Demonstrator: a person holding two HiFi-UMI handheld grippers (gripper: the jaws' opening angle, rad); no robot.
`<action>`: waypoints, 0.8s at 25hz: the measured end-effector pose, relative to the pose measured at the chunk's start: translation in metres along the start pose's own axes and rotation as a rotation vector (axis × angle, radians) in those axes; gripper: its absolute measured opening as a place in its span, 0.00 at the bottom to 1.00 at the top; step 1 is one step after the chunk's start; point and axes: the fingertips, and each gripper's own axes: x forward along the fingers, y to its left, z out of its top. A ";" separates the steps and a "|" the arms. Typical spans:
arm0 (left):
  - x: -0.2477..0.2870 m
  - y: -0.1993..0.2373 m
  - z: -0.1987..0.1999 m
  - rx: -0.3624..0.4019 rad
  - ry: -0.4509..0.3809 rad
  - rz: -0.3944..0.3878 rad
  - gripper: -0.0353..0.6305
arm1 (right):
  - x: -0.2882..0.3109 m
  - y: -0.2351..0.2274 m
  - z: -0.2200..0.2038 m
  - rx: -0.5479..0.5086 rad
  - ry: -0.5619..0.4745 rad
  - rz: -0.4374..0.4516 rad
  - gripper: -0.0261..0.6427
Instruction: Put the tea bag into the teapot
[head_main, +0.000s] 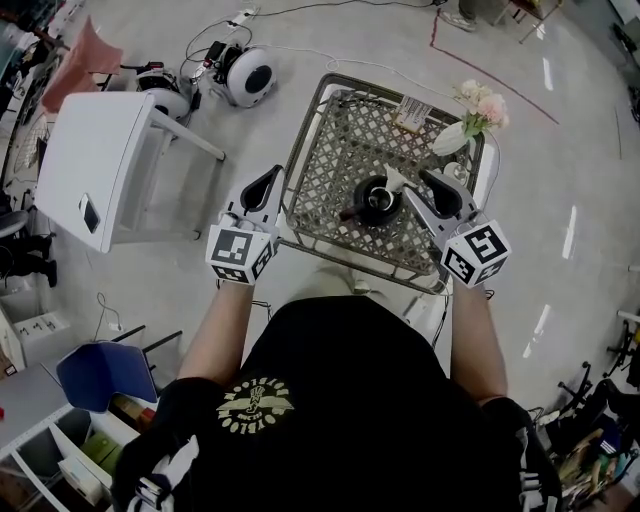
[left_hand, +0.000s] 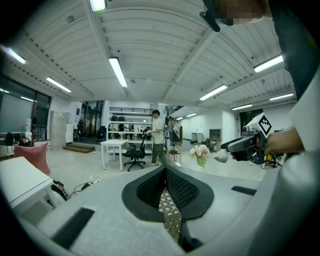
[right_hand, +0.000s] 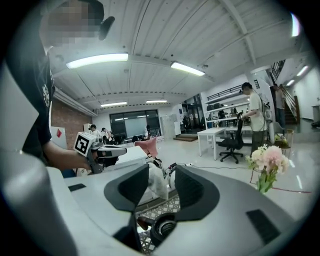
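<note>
My right claw (right_hand: 161, 175) is open wide. The white tea bag (right_hand: 156, 187) is between its two jaws, and I cannot tell if it touches one. The black teapot (head_main: 378, 198) sits right under it, on the metal worktop (head_main: 325, 165) with the criss-cross top. My left claw (left_hand: 165, 170) is closed with nothing in it, at the worktop's left edge.

An open-plan lab or office: strip lights (left_hand: 118, 71), white desks (left_hand: 114, 144), office chair (left_hand: 134, 156), shelving (left_hand: 131, 116), floor cables (head_main: 215, 45).
</note>
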 end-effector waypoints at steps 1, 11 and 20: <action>-0.001 0.001 -0.001 -0.002 0.001 0.002 0.05 | 0.002 0.000 -0.003 0.002 0.012 0.001 0.27; 0.002 0.008 -0.012 -0.017 0.016 0.016 0.05 | 0.010 -0.005 -0.021 -0.006 0.087 0.014 0.27; 0.017 0.004 -0.014 -0.021 0.026 0.007 0.05 | 0.016 -0.007 -0.035 0.005 0.143 0.059 0.06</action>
